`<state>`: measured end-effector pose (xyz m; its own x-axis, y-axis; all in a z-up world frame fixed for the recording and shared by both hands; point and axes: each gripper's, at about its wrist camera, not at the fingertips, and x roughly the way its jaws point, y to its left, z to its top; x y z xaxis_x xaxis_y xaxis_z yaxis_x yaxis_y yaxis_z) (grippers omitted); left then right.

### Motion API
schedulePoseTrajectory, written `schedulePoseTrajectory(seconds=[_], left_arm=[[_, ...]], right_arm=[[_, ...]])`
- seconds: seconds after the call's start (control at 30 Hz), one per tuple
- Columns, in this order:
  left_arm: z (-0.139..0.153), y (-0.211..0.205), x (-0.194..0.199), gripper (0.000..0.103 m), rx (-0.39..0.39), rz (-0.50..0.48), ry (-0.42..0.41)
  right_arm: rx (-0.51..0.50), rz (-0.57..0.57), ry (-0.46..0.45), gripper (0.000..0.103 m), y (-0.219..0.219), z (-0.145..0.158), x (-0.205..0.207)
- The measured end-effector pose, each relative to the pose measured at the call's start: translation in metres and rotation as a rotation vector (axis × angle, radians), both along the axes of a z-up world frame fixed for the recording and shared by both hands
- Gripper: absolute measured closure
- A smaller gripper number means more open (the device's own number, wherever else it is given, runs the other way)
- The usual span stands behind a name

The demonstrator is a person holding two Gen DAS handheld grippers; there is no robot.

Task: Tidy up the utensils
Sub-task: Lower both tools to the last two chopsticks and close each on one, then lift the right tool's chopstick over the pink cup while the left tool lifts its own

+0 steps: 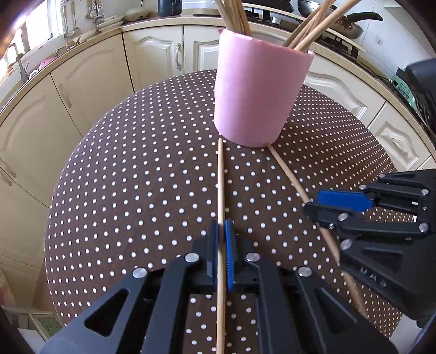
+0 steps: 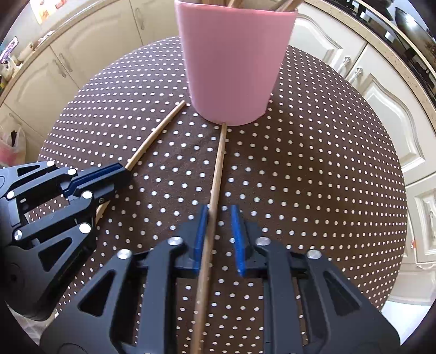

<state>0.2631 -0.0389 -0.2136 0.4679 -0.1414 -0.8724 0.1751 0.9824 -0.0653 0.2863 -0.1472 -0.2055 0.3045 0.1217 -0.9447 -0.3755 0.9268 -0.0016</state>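
A pink cup [image 1: 259, 92] stands on the dotted brown table [image 1: 136, 177] and holds several wooden chopsticks [image 1: 234, 16]. It also shows in the right wrist view [image 2: 234, 60]. My left gripper [image 1: 221, 226] is shut on a chopstick [image 1: 220, 179] that lies on the table, its far tip just short of the cup's base. My right gripper [image 2: 219, 215] is open around a second chopstick [image 2: 216, 166], which lies against its left pad and whose tip touches the cup's base. Each gripper shows in the other's view: the right [image 1: 313, 203] and the left [image 2: 122, 173].
Cream kitchen cabinets [image 1: 152, 54] and a counter curve behind the round table. A stove with pans [image 1: 351, 21] is at the back right. A sink area with dishes [image 1: 103, 21] is at the back left. A plastic bag [image 2: 11, 147] sits on the floor.
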Motion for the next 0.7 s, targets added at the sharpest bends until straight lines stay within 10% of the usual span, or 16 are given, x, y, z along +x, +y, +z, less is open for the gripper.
schedulePoseTrajectory(seconds=[0.7], left_arm=[[0.050,0.030,-0.064,0.098,-0.144,0.019,-0.305]], right_arm=[[0.331,-0.061,-0.170,0.097,-0.058,0.035,-0.057]])
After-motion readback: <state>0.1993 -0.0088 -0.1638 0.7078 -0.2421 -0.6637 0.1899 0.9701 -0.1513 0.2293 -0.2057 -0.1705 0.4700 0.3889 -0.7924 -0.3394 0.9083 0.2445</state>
